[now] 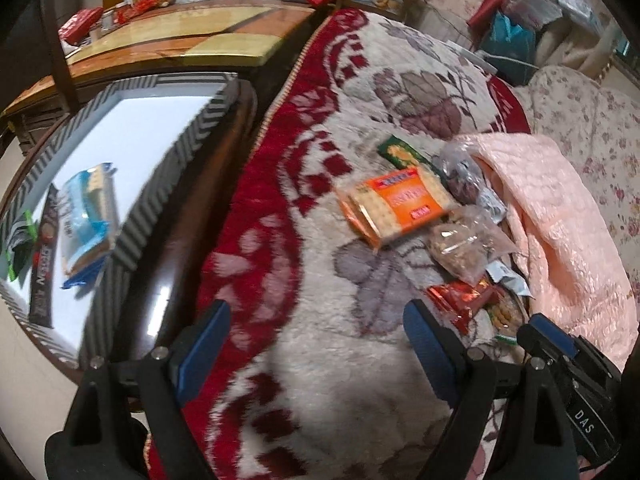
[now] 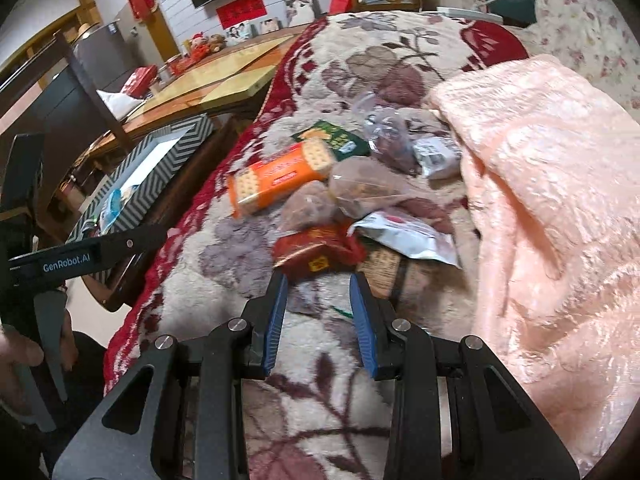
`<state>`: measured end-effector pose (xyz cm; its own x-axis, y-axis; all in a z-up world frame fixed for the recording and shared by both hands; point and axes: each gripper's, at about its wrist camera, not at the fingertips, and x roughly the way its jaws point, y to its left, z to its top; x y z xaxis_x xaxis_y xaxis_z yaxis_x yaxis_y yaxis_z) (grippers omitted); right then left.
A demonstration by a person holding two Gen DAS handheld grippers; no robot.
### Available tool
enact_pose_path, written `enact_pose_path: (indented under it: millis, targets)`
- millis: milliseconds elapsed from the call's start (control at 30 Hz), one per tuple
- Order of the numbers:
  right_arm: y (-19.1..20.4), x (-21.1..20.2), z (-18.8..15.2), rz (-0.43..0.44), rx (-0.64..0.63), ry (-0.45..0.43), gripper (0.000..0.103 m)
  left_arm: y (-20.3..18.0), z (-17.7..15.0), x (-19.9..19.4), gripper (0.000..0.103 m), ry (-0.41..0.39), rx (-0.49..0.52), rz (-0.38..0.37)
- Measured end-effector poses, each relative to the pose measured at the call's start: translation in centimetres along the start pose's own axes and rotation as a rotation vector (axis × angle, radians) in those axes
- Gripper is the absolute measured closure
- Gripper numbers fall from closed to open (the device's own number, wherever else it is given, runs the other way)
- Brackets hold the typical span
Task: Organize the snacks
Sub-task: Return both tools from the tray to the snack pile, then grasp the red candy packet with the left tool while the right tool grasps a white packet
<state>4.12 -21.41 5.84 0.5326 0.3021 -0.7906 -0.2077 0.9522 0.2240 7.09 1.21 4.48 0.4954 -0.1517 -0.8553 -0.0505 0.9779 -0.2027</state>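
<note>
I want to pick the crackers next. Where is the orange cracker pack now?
The orange cracker pack lies on the floral blanket, at the pile's left edge in the right wrist view, beside the green packet and a clear bag of nuts.

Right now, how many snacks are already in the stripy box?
3 that I can see. A blue and white bag lies in the middle of the stripy box, a long dark packet beside it, and a green packet at the edge. More may be hidden.
</note>
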Motion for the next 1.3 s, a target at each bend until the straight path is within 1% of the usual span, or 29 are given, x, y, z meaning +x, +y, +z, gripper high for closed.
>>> enact_pose_path:
  millis: [100,167,267,400,500,567,667,833,867,933,967,1000,1133,1233,1300]
  targets:
    - [-0.8,0.0,-0.1,-0.006,0.013,0.01,0.071,-1.2,0.0,0.4,0.014,0.004,0.039,-0.021]
    - [-1.2,-0.2,-0.2,-0.013,0.02,0.009,0.071,-2.4,0.0,0.8,0.014,0.013,0.082,-0.038]
    - [-2.1,-0.5,-0.3,-0.021,0.045,0.001,0.071,-4.3,0.0,1.5,0.014,0.02,0.158,-0.099]
    - [-2.9,-1.0,-0.3,-0.026,0.065,-0.008,0.071,-6.6,0.1,3.1,0.014,0.06,0.242,-0.164]
    - [-3.4,-1.2,-0.3,-0.032,0.073,-0.012,0.071,-7.8,0.3,4.5,0.014,0.096,0.26,-0.224]
    - [-3.6,-1.4,-0.3,-0.034,0.08,-0.013,0.071,-8.5,0.5,5.5,0.014,0.12,0.269,-0.243]
    - [-4.1,-1.6,-0.3,-0.035,0.089,-0.016,0.071,-9.5,0.7,6.6,0.014,0.115,0.304,-0.242]
    - [-5.0,-1.7,-0.2,-0.044,0.108,-0.023,0.071,-10.8,1.4,7.5,0.015,0.133,0.314,-0.312]
    - [-5.3,-1.7,-0.2,-0.042,0.119,-0.022,0.071,-11.0,1.4,7.5,0.017,0.133,0.319,-0.32]
    - [-5.6,-1.5,-0.2,-0.04,0.129,-0.018,0.071,-11.2,1.1,7.5,0.035,0.135,0.335,-0.325]
    - [-5.8,-1.4,-0.2,-0.038,0.134,-0.015,0.071,-11.1,0.9,7.5,0.039,0.131,0.347,-0.313]
    - [-5.9,-1.3,-0.2,-0.036,0.137,-0.011,0.071,-11.1,0.7,7.4,0.052,0.124,0.36,-0.308]
    - [-6.0,-1.0,-0.2,-0.028,0.142,-0.003,0.071,-10.2,0.4,6.4,0.061,0.101,0.374,-0.322]
    - [-5.8,-0.6,-0.1,-0.025,0.14,0.007,0.071,-9.7,0.3,5.8,0.065,0.09,0.354,-0.336]
    - [-5.5,-0.4,0.0,-0.03,0.135,0.012,0.071,-9.5,0.0,5.1,0.067,0.076,0.362,-0.329]
